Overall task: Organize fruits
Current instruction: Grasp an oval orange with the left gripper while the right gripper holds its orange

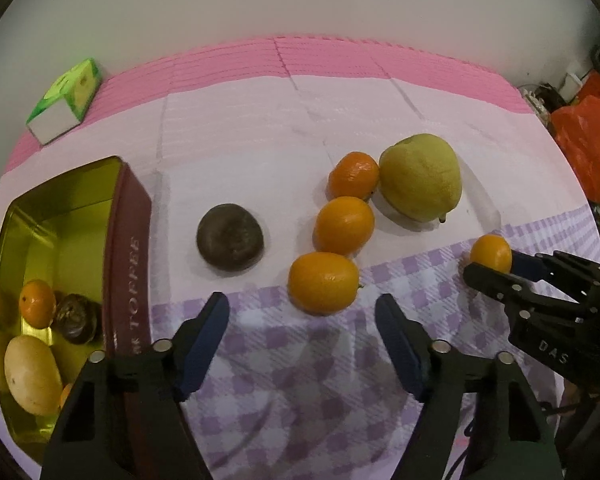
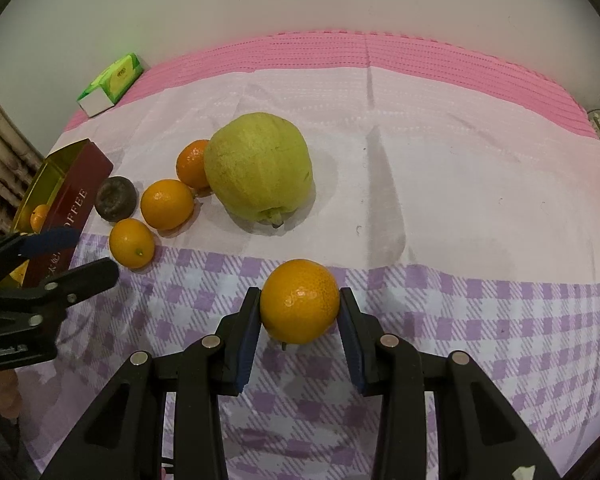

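Observation:
My right gripper [image 2: 299, 306] is shut on a small orange [image 2: 299, 307] just above the checked cloth; the orange also shows in the left wrist view [image 1: 491, 253]. My left gripper [image 1: 302, 310] is open and empty, just in front of another orange [image 1: 323, 282]. Behind it lie two more oranges [image 1: 343, 225], a large yellow-green fruit [image 1: 421, 177] and a dark brown fruit [image 1: 230, 237]. A gold-lined toffee tin [image 1: 126, 248] at the left holds an orange [image 1: 37, 303], a brown fruit [image 1: 77, 318] and a yellow fruit [image 1: 32, 374].
A green and white box [image 1: 66, 100] lies at the far left on the pink cloth. An orange bag [image 1: 586, 142] sits beyond the table's right edge. The table's front edge is near both grippers.

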Motion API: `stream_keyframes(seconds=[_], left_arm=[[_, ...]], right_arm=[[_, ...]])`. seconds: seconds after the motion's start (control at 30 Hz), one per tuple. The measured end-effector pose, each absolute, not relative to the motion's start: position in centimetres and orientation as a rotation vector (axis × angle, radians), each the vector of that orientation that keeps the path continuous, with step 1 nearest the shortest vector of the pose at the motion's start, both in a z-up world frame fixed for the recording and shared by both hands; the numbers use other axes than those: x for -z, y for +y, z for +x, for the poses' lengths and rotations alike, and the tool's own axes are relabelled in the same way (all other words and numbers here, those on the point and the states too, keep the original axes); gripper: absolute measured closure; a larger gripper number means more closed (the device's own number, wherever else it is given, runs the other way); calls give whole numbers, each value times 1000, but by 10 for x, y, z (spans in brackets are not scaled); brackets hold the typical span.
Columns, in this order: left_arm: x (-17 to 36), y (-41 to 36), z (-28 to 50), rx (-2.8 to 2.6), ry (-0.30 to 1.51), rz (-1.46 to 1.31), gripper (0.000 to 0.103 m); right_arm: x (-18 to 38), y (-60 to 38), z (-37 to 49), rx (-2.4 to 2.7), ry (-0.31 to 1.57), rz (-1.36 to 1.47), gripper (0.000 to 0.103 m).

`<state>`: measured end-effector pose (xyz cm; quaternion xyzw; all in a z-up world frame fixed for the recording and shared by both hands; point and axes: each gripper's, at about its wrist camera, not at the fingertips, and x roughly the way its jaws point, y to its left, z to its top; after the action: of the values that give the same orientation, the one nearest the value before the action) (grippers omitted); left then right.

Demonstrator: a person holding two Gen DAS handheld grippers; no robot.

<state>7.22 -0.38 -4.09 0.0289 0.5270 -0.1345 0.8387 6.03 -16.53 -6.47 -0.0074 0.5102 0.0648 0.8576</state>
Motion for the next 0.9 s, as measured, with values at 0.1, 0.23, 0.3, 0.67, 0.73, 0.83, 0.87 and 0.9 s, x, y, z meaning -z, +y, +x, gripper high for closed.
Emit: stream_keyframes(seconds=[0.1, 0.23, 0.3, 0.67, 0.73, 0.83, 0.87, 0.9], left_arm=[[45, -9, 75, 295, 1123, 72, 37], [50, -13, 80, 302, 1140, 62, 38], [53, -15, 83, 306, 1144, 64, 39], [61, -23, 92, 316, 1160, 60, 58], [61, -23, 92, 314, 1158, 62, 58], [61, -23, 92, 315, 1158, 63, 58], [61, -23, 92, 317, 1158, 65, 58], [61, -23, 92, 318, 1157, 65, 58]], right_arm=[[65, -165, 61, -137, 1074, -10, 68], [66, -166, 61, -137, 1078, -7, 68], [66, -166, 61, -141, 1082, -6, 68], [69, -166, 63, -143, 1090, 0, 68], [70, -166, 64, -146, 1091, -1, 68], [71, -165, 63, -147, 1092, -4, 68], [71, -165, 63, -147, 1093, -2, 68], [71, -165, 63, -148, 1094, 2, 68]])
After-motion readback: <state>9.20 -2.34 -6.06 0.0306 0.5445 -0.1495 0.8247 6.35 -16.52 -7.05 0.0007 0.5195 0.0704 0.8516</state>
